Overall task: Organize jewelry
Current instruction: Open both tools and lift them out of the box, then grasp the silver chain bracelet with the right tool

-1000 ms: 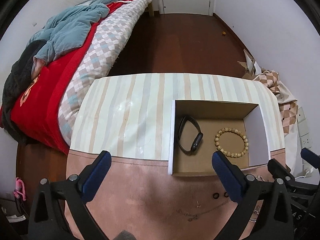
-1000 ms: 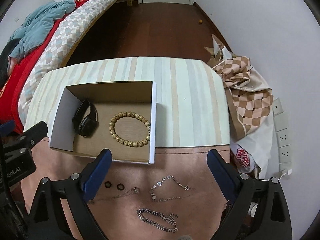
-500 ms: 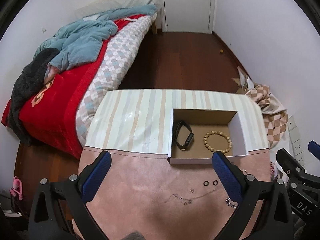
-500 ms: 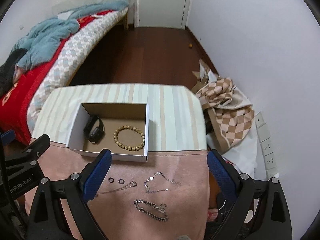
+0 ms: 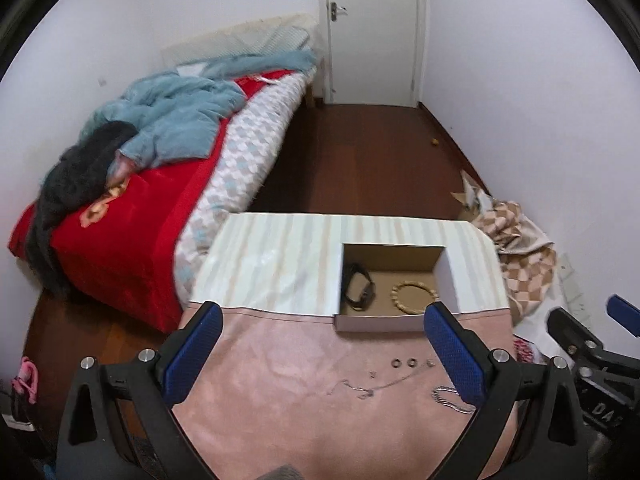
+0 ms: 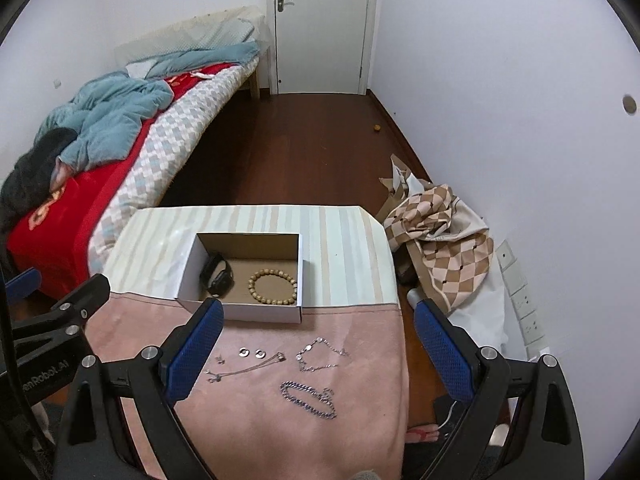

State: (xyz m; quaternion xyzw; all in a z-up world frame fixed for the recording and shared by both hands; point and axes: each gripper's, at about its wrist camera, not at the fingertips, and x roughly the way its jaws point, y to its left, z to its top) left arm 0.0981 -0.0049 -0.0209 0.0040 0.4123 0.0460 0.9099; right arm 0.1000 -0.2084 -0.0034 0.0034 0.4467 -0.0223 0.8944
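An open cardboard box [image 6: 240, 312] [image 5: 376, 324] sits mid-table and holds a black wristband [image 6: 217, 276] [image 5: 359, 291] and a wooden bead bracelet [image 6: 273, 286] [image 5: 414, 298]. On the pink cloth [image 6: 248, 432] in front lie two small rings [image 6: 251, 353] [image 5: 404, 362], a thin chain [image 6: 244, 368], a silver disc bracelet [image 6: 320, 354] and a thick silver chain [image 6: 308, 394] [image 5: 450, 398]. My left gripper [image 5: 320, 352] and my right gripper [image 6: 316, 352] are open and empty, raised above and behind the jewelry.
The table has a striped cover [image 6: 344, 248] on its far half. A bed [image 6: 120, 152] with red and blue bedding stands at the left. A checkered cloth pile [image 6: 444, 248] lies on the floor at the right, by wall sockets [image 6: 520, 300]. A door [image 6: 320, 24] is at the back.
Both grippers have risen and pulled back from the table, so the box and jewelry look smaller and more of the room shows. Both stay open and empty.
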